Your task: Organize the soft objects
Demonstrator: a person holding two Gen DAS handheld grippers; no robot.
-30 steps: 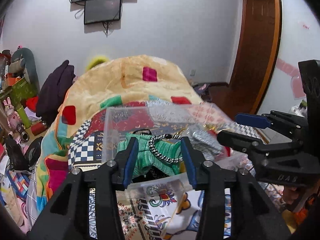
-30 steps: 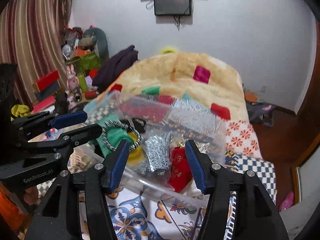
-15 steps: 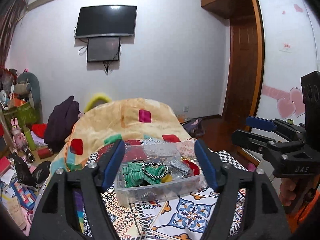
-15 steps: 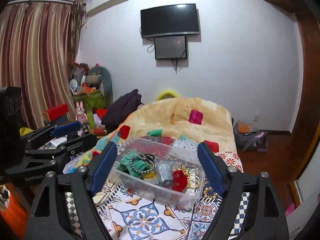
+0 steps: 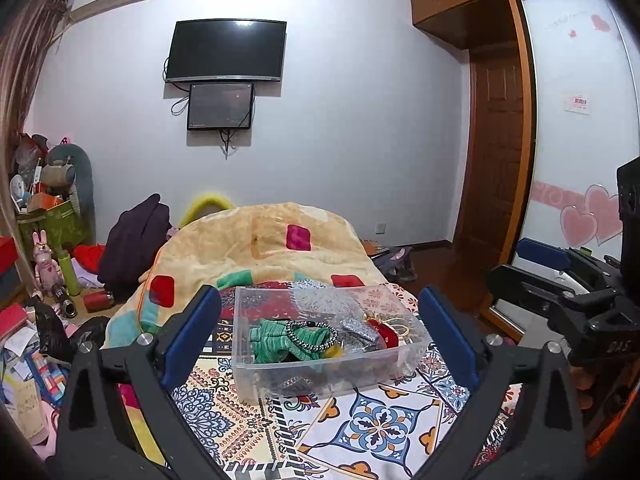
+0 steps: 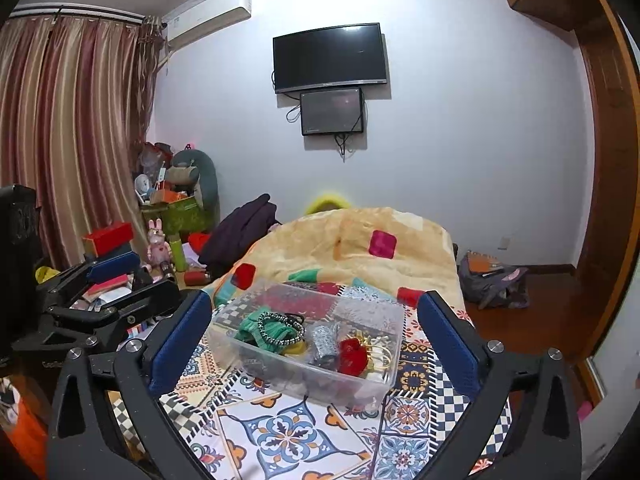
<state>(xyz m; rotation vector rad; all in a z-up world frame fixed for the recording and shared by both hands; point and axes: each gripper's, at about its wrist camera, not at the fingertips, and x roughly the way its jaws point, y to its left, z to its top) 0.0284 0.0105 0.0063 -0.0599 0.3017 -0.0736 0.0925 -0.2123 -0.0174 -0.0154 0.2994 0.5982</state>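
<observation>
A clear plastic box [image 5: 280, 372] stands on the patterned bedspread [image 5: 376, 424]; it also shows in the right wrist view [image 6: 372, 312]. In it lie a green knitted piece [image 5: 272, 340] with a black-and-white braided band [image 5: 308, 334], a silver piece [image 6: 323, 342], a red piece [image 6: 352, 356] and gold rings [image 6: 384, 354]. My left gripper [image 5: 320, 332] is open and empty, held back above the box. My right gripper [image 6: 310, 340] is open and empty too, beside it.
A yellow blanket with coloured squares [image 5: 280, 248] is heaped behind the box. Cluttered boxes and toys [image 6: 160, 240] fill the left of the room. A dark garment [image 5: 136, 240] lies by the blanket. A wooden door [image 5: 496, 160] and a bag [image 6: 492, 280] are on the right.
Both grippers have opened wide and pulled up and back from the box. The box now stands alone on the bedspread, farther away in both views.
</observation>
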